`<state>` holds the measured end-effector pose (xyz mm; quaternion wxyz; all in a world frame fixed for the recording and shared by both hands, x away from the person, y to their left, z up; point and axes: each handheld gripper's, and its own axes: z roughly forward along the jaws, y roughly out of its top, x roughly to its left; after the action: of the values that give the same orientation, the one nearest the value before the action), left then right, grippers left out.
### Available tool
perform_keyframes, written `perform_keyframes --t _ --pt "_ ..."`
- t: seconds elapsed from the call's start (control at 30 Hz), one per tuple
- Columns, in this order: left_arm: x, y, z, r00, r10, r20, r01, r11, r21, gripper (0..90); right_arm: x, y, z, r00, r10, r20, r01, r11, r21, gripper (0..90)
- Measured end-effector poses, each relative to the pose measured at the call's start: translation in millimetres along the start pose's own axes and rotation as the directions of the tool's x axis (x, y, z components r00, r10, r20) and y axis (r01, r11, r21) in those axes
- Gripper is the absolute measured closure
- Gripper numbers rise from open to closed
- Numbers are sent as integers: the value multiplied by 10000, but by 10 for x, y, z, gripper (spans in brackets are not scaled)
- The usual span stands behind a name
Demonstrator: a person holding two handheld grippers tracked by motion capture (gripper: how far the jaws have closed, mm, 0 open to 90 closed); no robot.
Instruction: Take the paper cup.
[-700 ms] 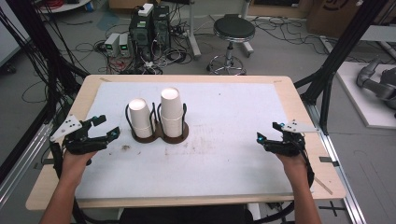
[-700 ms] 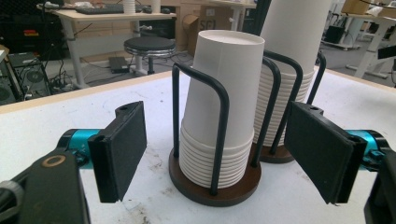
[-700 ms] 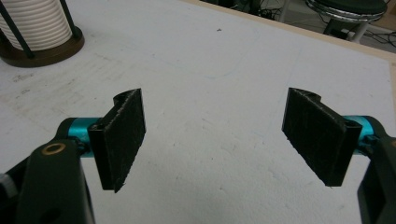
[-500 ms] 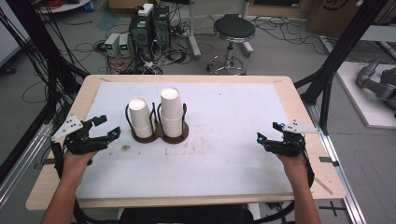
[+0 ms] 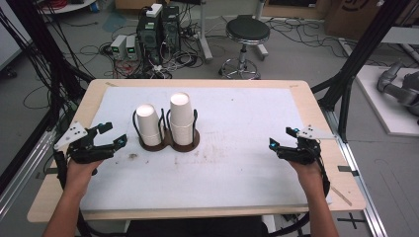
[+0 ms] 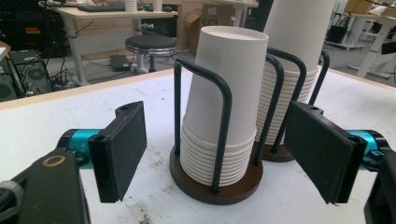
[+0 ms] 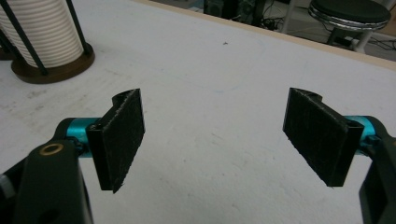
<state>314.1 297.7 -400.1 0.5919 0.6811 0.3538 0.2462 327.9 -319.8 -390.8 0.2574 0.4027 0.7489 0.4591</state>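
My left gripper (image 5: 109, 140) hangs just left of the cup holder (image 5: 169, 142), jaws spread wide with nothing between the pads; they point at the shorter stack of cups (image 6: 223, 107), which stands upside down inside black wire hoops on the holder's near round base; the taller stack of cups (image 5: 181, 117) stands on the base just beside it, on the side towards my right gripper (image 5: 282, 140); that gripper is well apart from the holder, low over the white table (image 5: 237, 163), jaws likewise wide and empty.
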Motion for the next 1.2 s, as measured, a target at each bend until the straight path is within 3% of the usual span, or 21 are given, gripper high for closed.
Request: perform_keyframes --t 0.27,0.7,0.77,1.1,1.2 --pt "-8 -9 -7 10000 -8 23 8 10000 22 212 193 73 81 9983 -210 -537 206 9998 -78 211" --pt "8 -9 -8 10000 -29 23 29 10000 48 212 466 258 234 9906 -582 -1236 470 9947 -913 254" --pt "8 -10 -4 10000 -60 41 60 10000 33 212 568 309 306 9859 -800 -1469 679 9940 -856 266" --pt "5 -16 6 9999 -88 74 87 9999 52 212 760 413 469 9724 -1186 -2009 1014 9904 -940 358" --pt "5 -19 8 9999 -80 80 80 9999 71 212 860 467 549 9631 -1399 -2299 1200 9879 -983 407"
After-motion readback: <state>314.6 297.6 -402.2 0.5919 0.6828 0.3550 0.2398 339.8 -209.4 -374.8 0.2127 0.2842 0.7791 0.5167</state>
